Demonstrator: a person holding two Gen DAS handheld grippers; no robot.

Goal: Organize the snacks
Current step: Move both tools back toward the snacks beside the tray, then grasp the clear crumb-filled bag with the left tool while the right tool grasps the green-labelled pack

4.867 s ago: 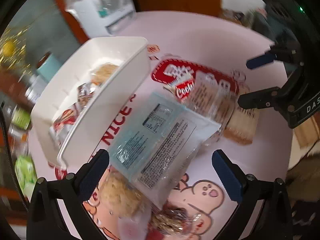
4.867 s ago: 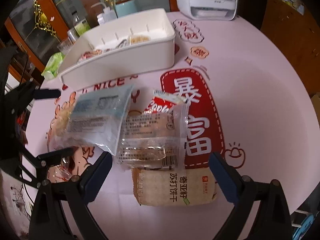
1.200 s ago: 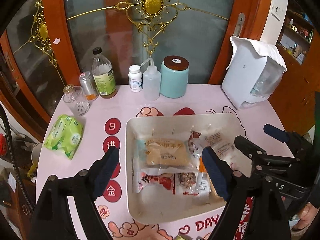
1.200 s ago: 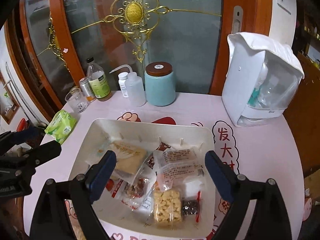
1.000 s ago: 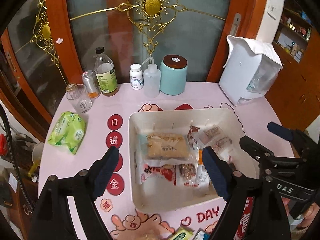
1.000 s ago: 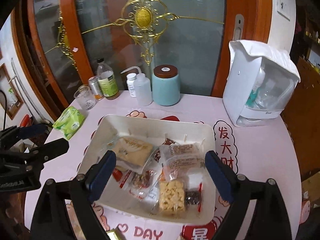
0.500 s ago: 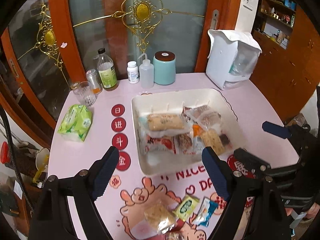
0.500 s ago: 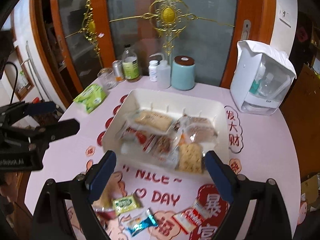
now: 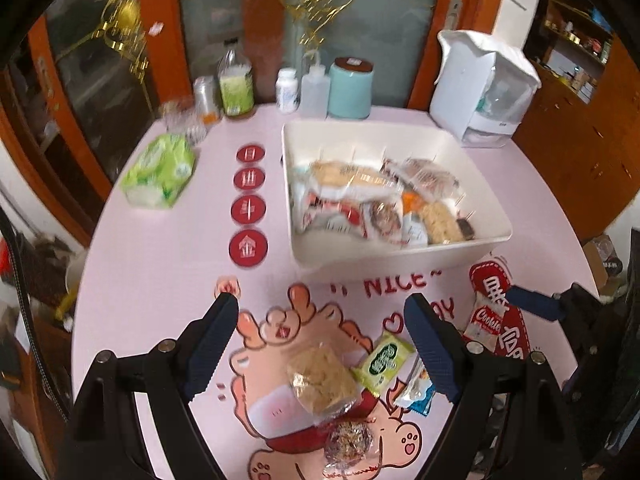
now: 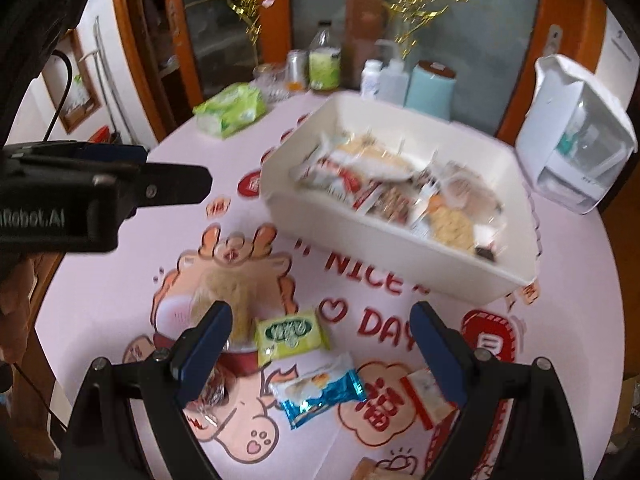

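Crinkly wrappers are the risk: the green packet (image 10: 291, 335) and blue packet (image 10: 319, 394) lie near each other on the table (image 10: 120, 292), so a careless pinch could catch both or skid one away from the white bin (image 10: 384, 248), which already holds many snacks. Both grippers hover above the loose snacks, tilted down. The left gripper (image 9: 322, 354) and the right gripper (image 10: 322, 354) each have fingers spread wide, holding nothing.

Both grippers: black plastic frames, silver pivot screws, dark blue pads on the fingers (image 9: 208, 340). Left gripper (image 10: 176, 189) housing has white lettering ending "Robot.AI"; right gripper (image 9: 532, 303) looks identical
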